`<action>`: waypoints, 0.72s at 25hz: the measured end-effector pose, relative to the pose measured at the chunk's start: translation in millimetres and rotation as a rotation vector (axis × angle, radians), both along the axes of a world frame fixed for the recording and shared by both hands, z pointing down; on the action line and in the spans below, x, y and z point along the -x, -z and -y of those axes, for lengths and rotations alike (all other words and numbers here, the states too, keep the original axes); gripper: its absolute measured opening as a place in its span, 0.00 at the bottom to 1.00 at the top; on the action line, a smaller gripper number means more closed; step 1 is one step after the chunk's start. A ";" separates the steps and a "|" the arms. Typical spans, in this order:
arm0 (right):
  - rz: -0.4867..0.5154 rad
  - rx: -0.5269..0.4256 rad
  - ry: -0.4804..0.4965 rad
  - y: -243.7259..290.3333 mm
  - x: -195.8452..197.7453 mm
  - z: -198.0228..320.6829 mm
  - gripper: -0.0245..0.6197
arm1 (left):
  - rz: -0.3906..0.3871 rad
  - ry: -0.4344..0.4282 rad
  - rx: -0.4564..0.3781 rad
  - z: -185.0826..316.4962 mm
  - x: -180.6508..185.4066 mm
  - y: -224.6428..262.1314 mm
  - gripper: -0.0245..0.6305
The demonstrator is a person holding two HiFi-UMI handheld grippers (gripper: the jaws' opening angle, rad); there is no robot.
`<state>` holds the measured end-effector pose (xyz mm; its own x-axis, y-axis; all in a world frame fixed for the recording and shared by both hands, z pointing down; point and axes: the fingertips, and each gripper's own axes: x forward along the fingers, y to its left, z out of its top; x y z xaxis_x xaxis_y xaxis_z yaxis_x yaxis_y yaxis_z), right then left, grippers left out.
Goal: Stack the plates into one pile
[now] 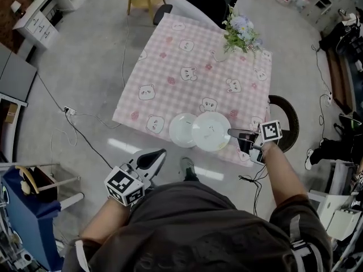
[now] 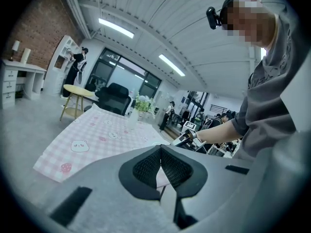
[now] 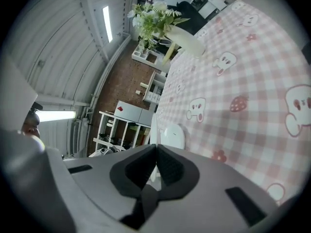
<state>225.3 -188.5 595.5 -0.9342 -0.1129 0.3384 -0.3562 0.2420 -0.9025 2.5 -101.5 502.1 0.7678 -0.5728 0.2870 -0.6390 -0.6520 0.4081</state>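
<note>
Two plates. The right gripper pinches one plate by its rim between its jaws. The second plate lies just beyond them on the counter. The left gripper has its jaws closed, empty.

The head camera looked steeply down on the table from above its near edge; the left view sat low off the table's near edge, facing along it toward the flowers; the right view, rolled sideways, hung close over the table; all three shared tabletop and flowers.
</note>
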 end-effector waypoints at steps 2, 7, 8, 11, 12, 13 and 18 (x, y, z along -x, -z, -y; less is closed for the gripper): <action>0.006 -0.006 0.032 4.2 21.2 1.9 0.04 | 0.000 0.021 -0.009 -2.9 9.2 4.7 0.04; -0.036 0.029 0.067 -17.9 63.2 10.5 0.04 | 0.001 0.088 -0.024 -8.1 38.1 4.4 0.04; -0.038 0.033 0.074 -23.7 71.5 11.7 0.04 | 0.002 0.099 -0.026 -9.5 44.1 2.5 0.04; -0.082 0.078 0.069 -41.5 82.8 12.9 0.04 | 0.004 0.134 -0.027 -15.4 57.2 1.5 0.05; -0.090 0.088 0.072 -45.4 85.4 12.9 0.04 | 0.004 0.146 -0.025 -17.9 60.5 2.0 0.05; -0.096 0.096 0.074 -49.1 87.7 12.7 0.04 | 0.004 0.157 -0.023 -20.3 64.0 2.2 0.04; -0.184 0.119 0.075 -78.3 90.2 13.9 0.04 | 0.006 0.198 -0.010 -29.6 82.4 -0.8 0.04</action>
<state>135.1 -202.4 673.8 -0.8599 0.0049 0.5104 -0.5023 0.1699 -0.8479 -79.9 -71.9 502.9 0.6384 -0.7152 0.2846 -0.7573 -0.5174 0.3985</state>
